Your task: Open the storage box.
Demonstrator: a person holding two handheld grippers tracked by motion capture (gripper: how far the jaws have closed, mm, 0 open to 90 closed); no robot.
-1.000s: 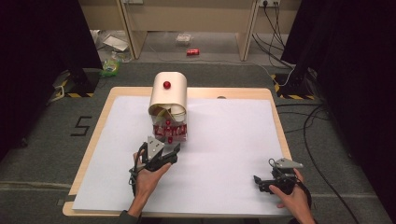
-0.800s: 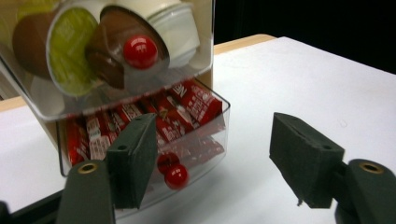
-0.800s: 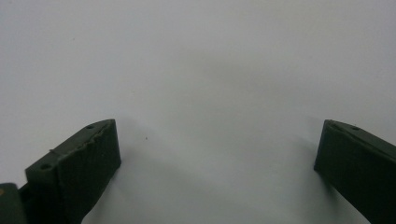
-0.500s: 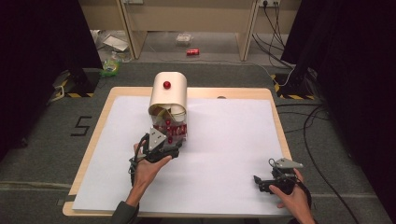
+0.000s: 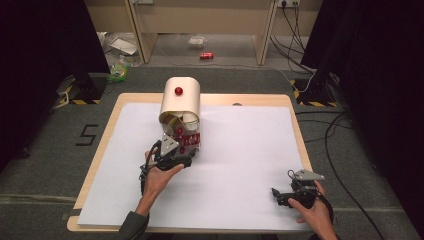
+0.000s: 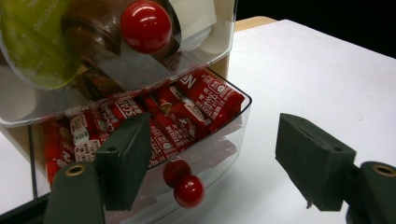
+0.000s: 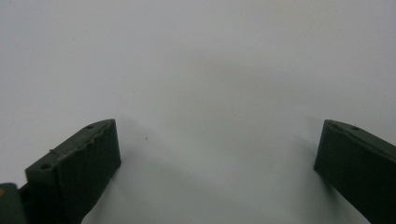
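A cream storage box (image 5: 180,102) with a rounded top and a red knob (image 5: 178,91) stands at the back middle of the table. Two clear drawers stick out of its front. The upper drawer (image 6: 116,56) holds cups and a green pack, and the lower drawer (image 6: 187,126) holds several red sachets (image 6: 205,98). My left gripper (image 5: 184,154) is right at the lower drawer, open, its jaws having just been opening. That drawer's red knob (image 6: 189,190) sits between them, untouched. Near the front right, my right gripper (image 5: 280,192) rests open on the paper with nothing in it (image 7: 219,158).
A white sheet (image 5: 240,150) covers most of the wooden table (image 5: 260,99). On the floor beyond lie a red can (image 5: 206,55), some litter (image 5: 120,70) and cables (image 5: 340,125). Dark curtains flank both sides.
My left gripper has moved forward, closer to the box's lower drawer. The right gripper has stayed put.
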